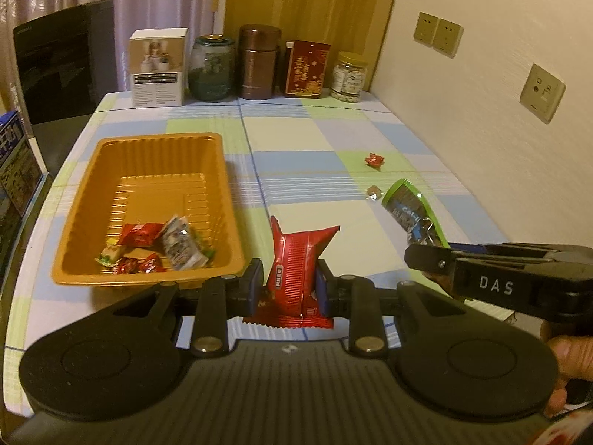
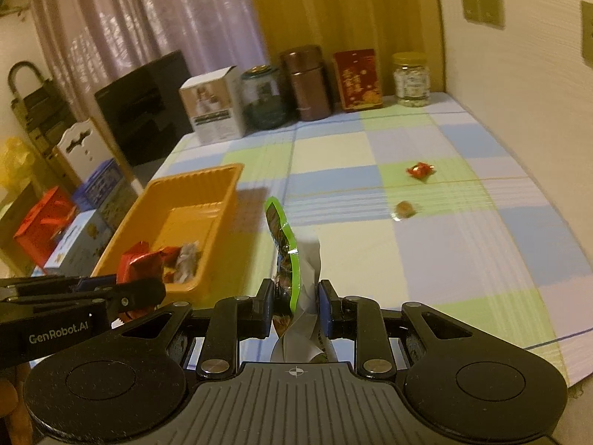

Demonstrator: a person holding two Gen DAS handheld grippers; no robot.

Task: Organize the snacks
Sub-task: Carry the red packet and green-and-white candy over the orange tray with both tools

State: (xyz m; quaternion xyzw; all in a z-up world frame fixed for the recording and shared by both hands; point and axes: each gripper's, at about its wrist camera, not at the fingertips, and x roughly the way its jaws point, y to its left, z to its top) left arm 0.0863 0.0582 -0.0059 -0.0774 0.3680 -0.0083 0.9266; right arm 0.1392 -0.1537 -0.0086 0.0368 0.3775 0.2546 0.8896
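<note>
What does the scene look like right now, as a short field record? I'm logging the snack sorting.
left gripper: shut on red snack packet
right gripper: shut on green-edged snack packet
orange tray: on the checked tablecloth, holds several wrapped snacks at its near end
loose on cloth: red wrapped candy, small brown candy
back row: white box, glass jar, brown canister, red tin, yellow-lidded jar
</note>
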